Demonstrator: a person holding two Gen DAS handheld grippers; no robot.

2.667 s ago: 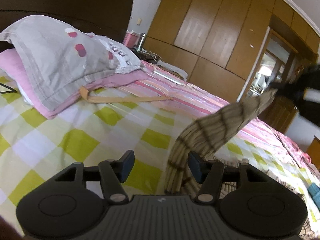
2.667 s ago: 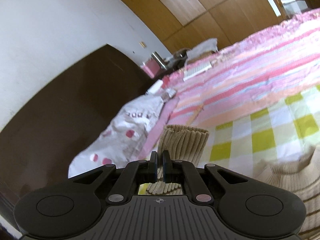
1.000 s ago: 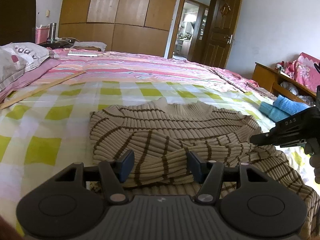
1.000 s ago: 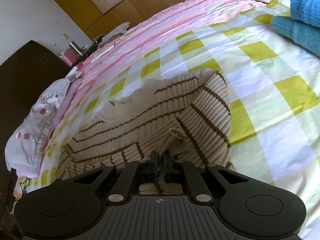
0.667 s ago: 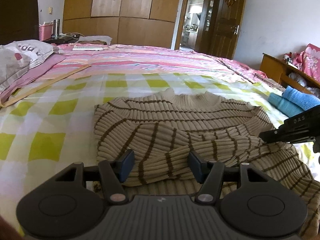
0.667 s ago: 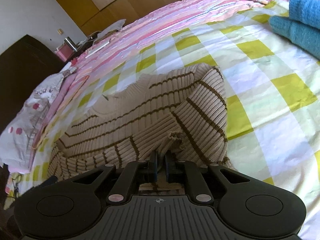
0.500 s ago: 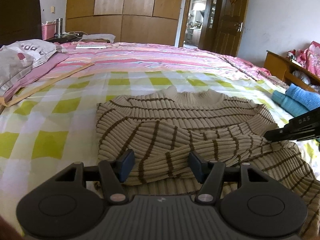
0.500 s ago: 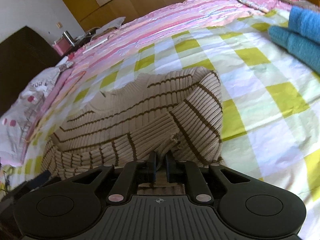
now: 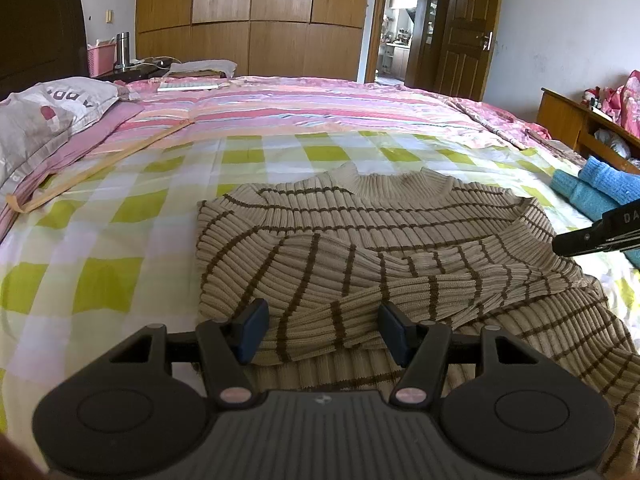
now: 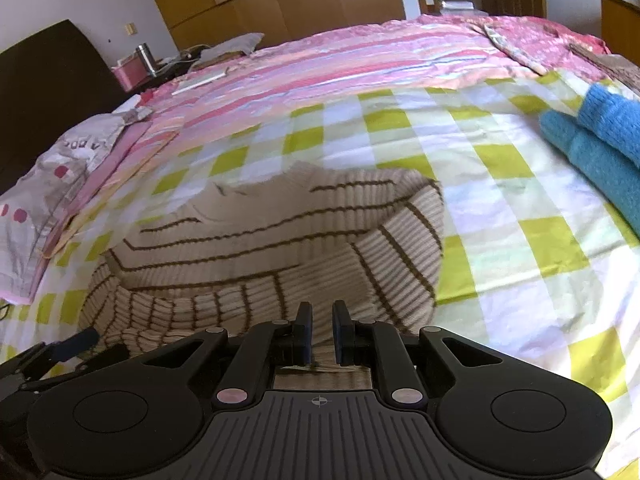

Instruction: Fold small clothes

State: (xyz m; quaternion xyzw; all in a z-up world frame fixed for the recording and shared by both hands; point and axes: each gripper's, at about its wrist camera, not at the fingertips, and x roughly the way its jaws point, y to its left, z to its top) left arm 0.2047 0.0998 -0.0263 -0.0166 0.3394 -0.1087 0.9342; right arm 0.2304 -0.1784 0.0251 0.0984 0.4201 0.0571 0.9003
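sweater (image 9: 360,248) lies under left gripper (image 9: 324,332).

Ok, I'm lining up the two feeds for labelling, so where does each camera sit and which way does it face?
Left wrist: on the left gripper, looking down its open fingers across the striped sweater toward wardrobe and door; the right gripper's tip enters at right.
Right wrist: on the right gripper, jaws slightly apart with nothing between them, above the sweater's right side; the left gripper shows lower left.
Shared: sweater, checked bedsheet, blue knit, pillow.

right tool (image 10: 320,330) parted off sleeve (image 10: 256,300), sleeve now lying across sweater (image 9: 360,232)
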